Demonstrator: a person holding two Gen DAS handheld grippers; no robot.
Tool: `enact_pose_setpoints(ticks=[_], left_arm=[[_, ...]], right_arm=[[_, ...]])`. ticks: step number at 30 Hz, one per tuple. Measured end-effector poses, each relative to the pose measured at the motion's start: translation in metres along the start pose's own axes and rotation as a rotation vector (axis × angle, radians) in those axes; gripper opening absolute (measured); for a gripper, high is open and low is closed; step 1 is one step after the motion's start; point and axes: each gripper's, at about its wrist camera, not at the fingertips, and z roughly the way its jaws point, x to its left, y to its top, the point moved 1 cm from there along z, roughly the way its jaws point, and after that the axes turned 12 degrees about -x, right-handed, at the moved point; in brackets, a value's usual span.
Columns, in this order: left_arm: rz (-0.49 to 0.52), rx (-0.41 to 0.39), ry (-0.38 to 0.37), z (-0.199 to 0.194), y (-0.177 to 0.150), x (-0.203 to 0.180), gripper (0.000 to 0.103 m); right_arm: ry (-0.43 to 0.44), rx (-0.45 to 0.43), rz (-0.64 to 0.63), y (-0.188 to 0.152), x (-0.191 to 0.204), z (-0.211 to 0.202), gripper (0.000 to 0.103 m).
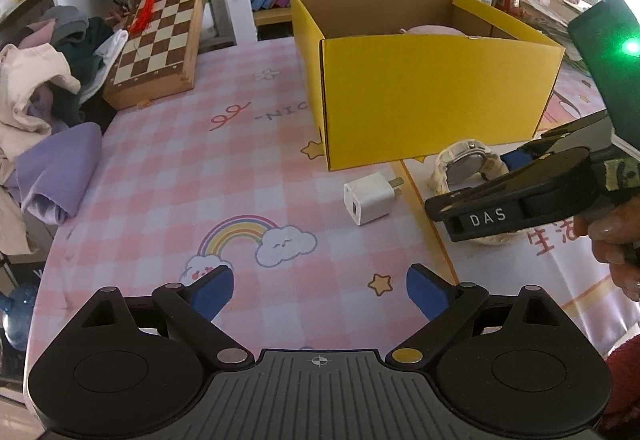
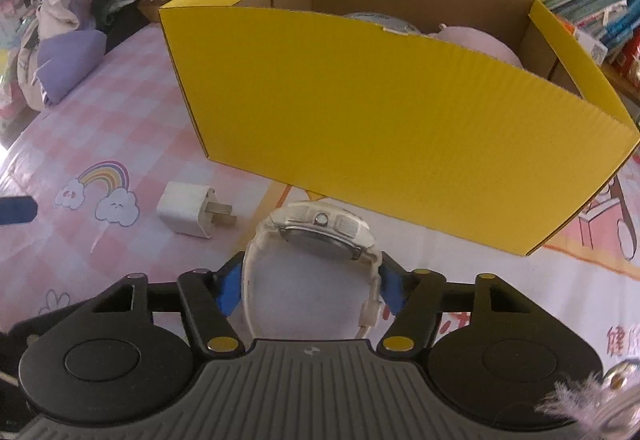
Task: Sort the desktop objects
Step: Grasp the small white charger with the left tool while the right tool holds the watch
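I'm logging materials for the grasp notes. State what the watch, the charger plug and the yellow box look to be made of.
Watch: cream strap, matte and flexing in a loop, likely resin or rubber; the case rim shines like metal.
Charger plug: smooth white shell, probably hard plastic, with two dull metal prongs.
Yellow box: corrugated cardboard, yellow matte outside, brown inside, ribbing visible on the wall.

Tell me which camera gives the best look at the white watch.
The right wrist view: the white watch fills the centre, its strap between the right gripper pads, face side-on. In the left wrist view the watch is small, by the yellow box, partly hidden behind that gripper.
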Motion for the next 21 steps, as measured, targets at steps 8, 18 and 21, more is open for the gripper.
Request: enact_pose_setpoints(ticks=[8, 18, 21], left_arm=[[-0.019, -0.012, -0.009, 0.017, 0.010, -0.007, 0.095], [-0.022, -0.053, 0.000, 0.030, 0.023, -0.021, 0.095], [-0.022, -0.065, 0.003, 0.034, 0.027, -0.025, 0.095]], right_arm=[[-0.029, -0.034, -0.012, -0.002, -0.022, -0.022, 0.062], [-0.064, -0.069, 0.014, -0.012, -0.052, -0.048, 0.062], [-0.071, -0.075, 0.018, -0.016, -0.057, -0.054, 0.062]])
